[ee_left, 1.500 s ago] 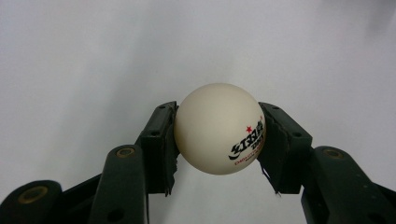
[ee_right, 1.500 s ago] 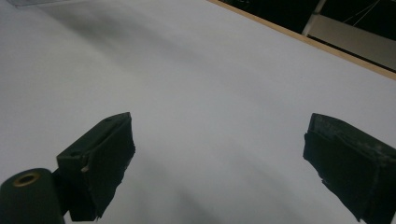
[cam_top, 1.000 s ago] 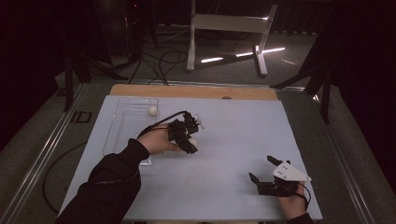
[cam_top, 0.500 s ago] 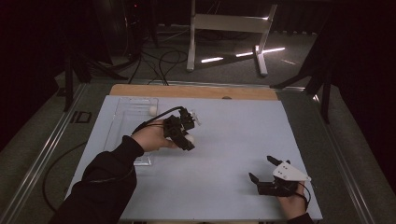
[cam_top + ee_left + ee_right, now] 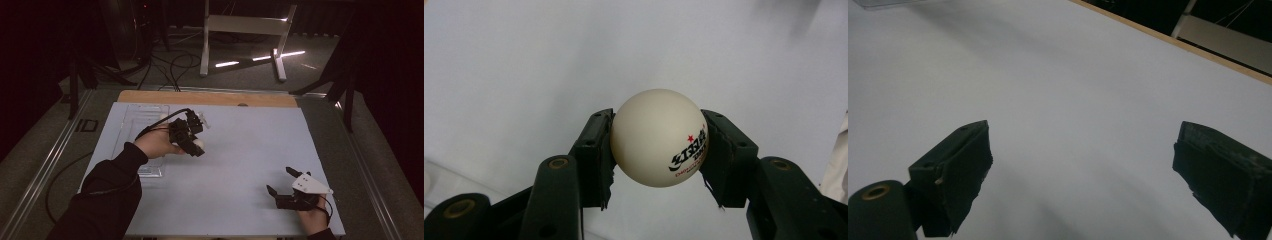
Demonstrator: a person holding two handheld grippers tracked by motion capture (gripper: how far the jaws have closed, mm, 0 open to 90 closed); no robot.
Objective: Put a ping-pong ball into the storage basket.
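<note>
Left gripper (image 5: 658,150): jaws pinch a white table-tennis ball (image 5: 658,137) across its widest part, one black pad at 9 o'clock of the ball and one at 3 o'clock. Both pads sit flush on the shell with no gap visible. Gripping at the widest part is probably deliberate, since a smooth sphere would squirt out of any grip placed higher or lower.

Ball markings: a small red star, black stylised lettering below it and a finer line of print under that, all at about 4 o'clock on the face. The lettering is too slanted to read with confidence.

High view: the left gripper (image 5: 192,142) holds the ball (image 5: 199,144) above the pale blue mat (image 5: 250,150), left of centre. A clear plastic tray (image 5: 142,125) lies at 9 o'clock of it, near the mat's left edge. Something small and white lies at the tray's far end, too small to identify. The ball is clear of the tray, so my judgement is a transfer between tray and open mat.

Right gripper (image 5: 284,186): parked at 5 o'clock of the mat, resting low in the person's hand. Its own view shows the jaws spread wide with nothing between them, bare mat beyond, and a wooden table edge (image 5: 1168,42) at 1 o'clock. Likely idle.
</note>
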